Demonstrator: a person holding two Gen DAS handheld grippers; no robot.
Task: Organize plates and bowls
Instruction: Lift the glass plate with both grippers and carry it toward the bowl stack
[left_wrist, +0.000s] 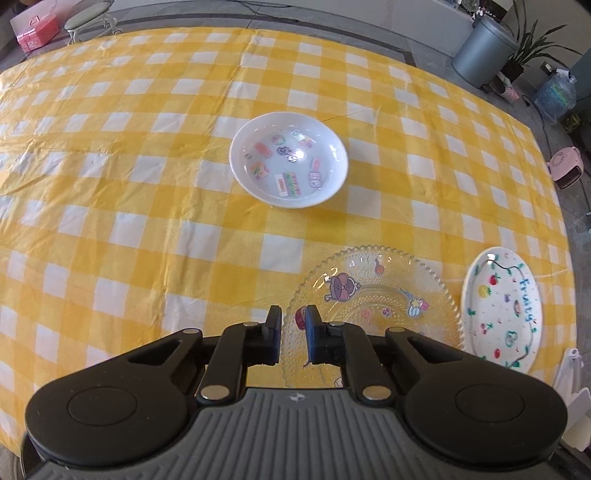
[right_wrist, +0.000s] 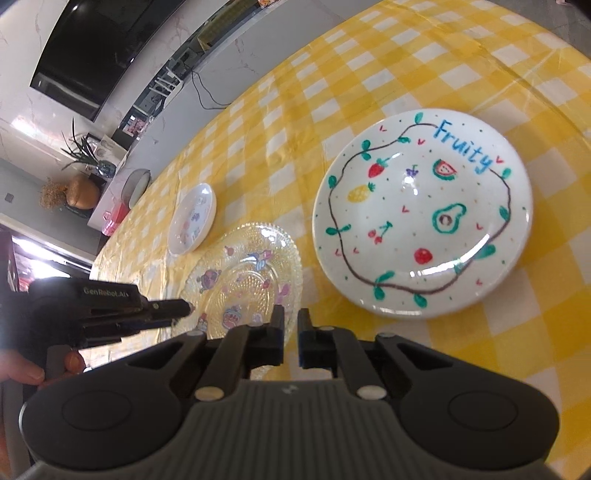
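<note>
On the checked cloth (left_wrist: 147, 229) nothing looked stacked yet: one bowl (left_wrist: 288, 159) lay far off, one glass plate (left_wrist: 373, 314) near, one fruit plate (right_wrist: 422, 211) rightmost, all apart. Left gripper (left_wrist: 293, 334) and right gripper (right_wrist: 291, 338) hovered slightly parted, holding nothing.

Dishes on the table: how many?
3. White sticker bowl toward the table's middle; clear glass plate under the left gripper; white "Fruity" plate beside it, ahead of the right gripper. None visibly hidden.
</note>
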